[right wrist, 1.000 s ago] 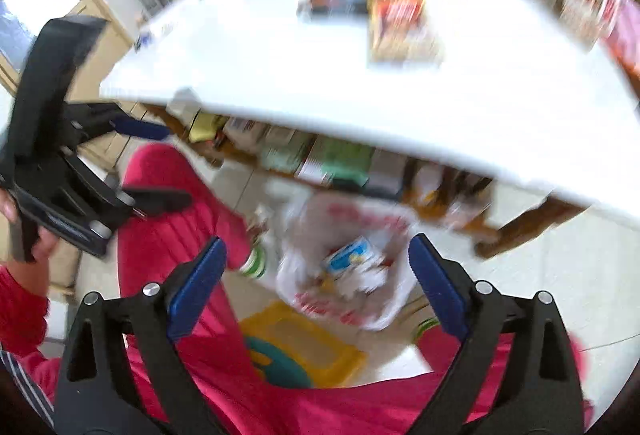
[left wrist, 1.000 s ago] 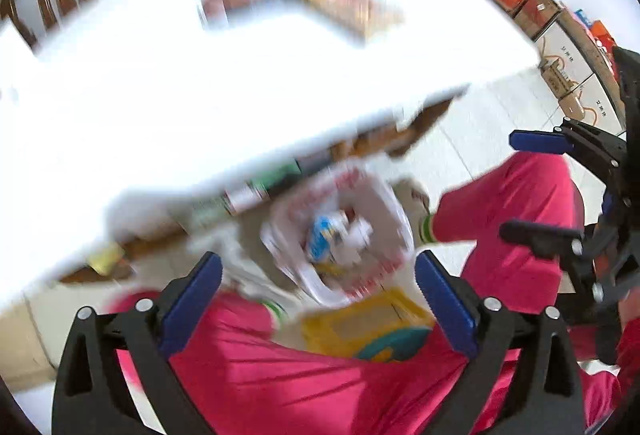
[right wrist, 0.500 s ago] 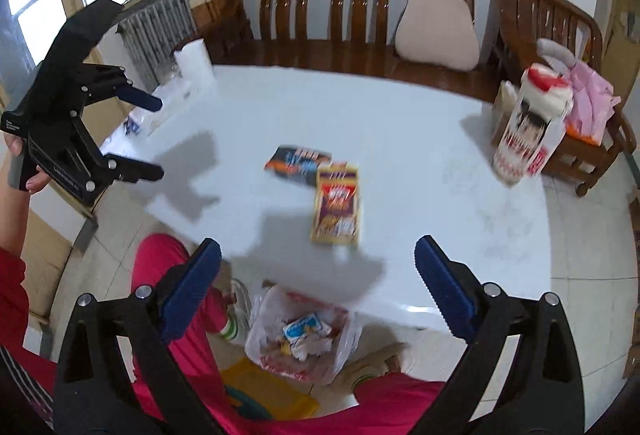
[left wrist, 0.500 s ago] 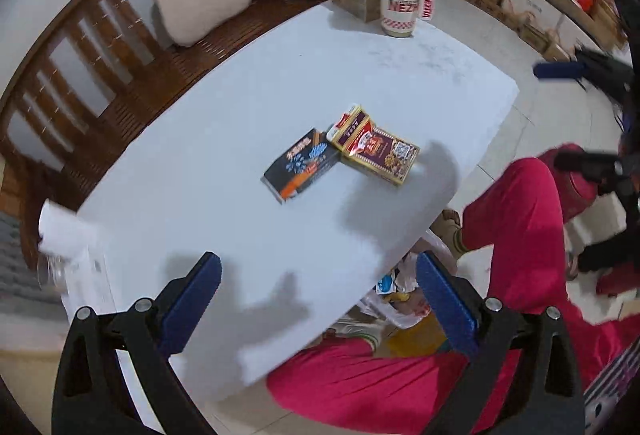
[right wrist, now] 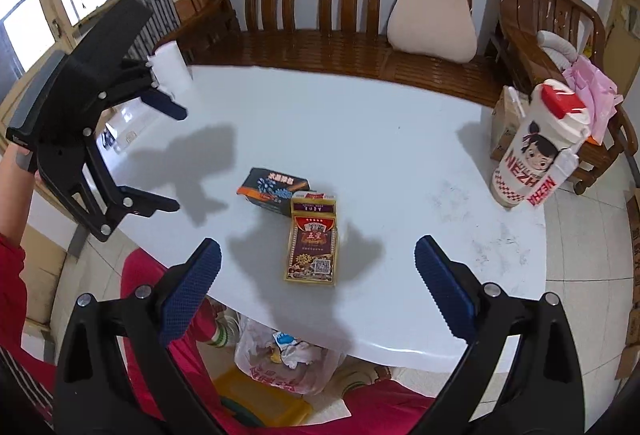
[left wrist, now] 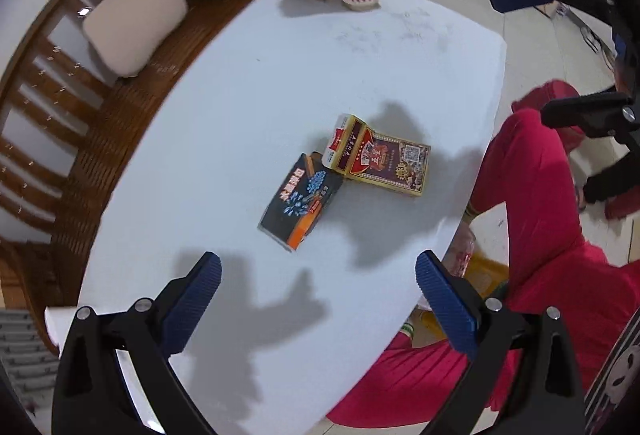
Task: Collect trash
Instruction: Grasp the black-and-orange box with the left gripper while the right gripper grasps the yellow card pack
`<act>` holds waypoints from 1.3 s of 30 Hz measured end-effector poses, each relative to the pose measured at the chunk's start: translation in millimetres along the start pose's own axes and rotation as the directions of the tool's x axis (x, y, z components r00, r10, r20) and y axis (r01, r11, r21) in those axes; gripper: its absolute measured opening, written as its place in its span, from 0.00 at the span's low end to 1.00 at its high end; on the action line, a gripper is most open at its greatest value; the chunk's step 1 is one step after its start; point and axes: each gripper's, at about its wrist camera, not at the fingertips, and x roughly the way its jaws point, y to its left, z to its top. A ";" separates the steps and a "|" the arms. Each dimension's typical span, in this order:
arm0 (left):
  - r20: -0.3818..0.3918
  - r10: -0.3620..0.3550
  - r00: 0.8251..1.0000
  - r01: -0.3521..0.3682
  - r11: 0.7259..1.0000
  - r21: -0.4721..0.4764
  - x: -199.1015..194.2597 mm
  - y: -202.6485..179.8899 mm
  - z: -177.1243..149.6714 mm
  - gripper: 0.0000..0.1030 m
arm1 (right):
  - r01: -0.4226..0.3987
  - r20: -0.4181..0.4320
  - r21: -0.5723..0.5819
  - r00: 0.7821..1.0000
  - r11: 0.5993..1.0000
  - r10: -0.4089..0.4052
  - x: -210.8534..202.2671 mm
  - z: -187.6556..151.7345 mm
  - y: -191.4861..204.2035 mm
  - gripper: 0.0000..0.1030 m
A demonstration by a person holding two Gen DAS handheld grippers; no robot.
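Trash is lying mid-bench: dark carton (right wrist: 273,191) touching red-gold card box (right wrist: 313,242). Both grippers, left (left wrist: 318,299) & right (right wrist: 316,275), are hovering w/ fingers wide apart, nothing between, likely lining up grabs. Trash bag (right wrist: 286,363) is sitting open below bench (right wrist: 400,155) edge, ready for drops.

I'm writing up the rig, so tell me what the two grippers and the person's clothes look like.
Both grippers, left and right, are black plastic frames with silver rivets, and their jaws carry blue ribbed pads. No cables show. The person wears a red sleeve and pink-red trousers.
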 end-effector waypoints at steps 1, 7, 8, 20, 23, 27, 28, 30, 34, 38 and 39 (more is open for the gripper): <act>-0.010 -0.008 1.000 0.008 1.000 0.014 9.6 0.9 2.8 0.92 | 0.001 -0.012 -0.003 1.000 1.000 -0.001 5.2 0.9 0.4 0.92; -0.045 -0.030 0.999 0.034 0.995 0.092 51.8 5.3 11.6 0.92 | -0.017 -0.085 -0.003 0.996 1.000 0.016 41.7 3.3 -1.0 0.92; -0.055 -0.041 0.998 0.046 0.994 0.094 57.8 6.6 13.0 0.92 | -0.020 -0.095 0.000 0.995 1.000 0.020 47.4 3.5 -1.6 0.92; -0.138 -0.072 0.988 0.093 0.984 0.153 125.5 15.7 24.9 0.92 | -0.028 -0.255 -0.030 0.967 0.999 0.019 126.9 -7.7 3.2 0.92; -0.166 -0.087 0.982 0.112 0.982 0.150 140.2 18.9 26.5 0.92 | -0.048 -0.287 -0.024 0.957 0.999 0.039 145.4 -11.7 4.3 0.92; -0.170 -0.098 0.981 0.125 0.980 0.156 148.6 20.7 28.1 0.92 | -0.050 -0.310 -0.040 0.950 0.998 0.035 163.2 -17.4 7.3 0.92; -0.170 -0.100 0.980 0.128 0.979 0.159 151.0 22.7 30.6 0.92 | -0.044 -0.316 -0.046 0.948 0.998 0.027 167.4 -19.3 7.8 0.92; -0.169 -0.101 0.980 0.129 0.979 0.161 153.9 24.9 32.9 0.92 | -0.041 -0.325 -0.049 0.945 0.998 0.023 173.1 -22.2 8.1 0.92; -0.173 -0.122 0.977 0.149 0.977 0.155 159.3 26.8 35.3 0.92 | -0.042 -0.338 -0.040 0.941 0.998 0.026 181.8 -25.7 6.0 0.92; -0.179 -0.128 0.976 0.153 0.979 0.137 165.4 32.4 39.9 0.93 | -0.035 -0.341 -0.051 0.940 0.998 0.015 185.8 -28.6 6.0 0.92; -0.177 -0.131 0.975 0.156 0.979 0.133 165.9 33.7 40.2 0.93 | -0.032 -0.340 -0.055 0.940 0.998 0.011 186.4 -29.5 6.4 0.92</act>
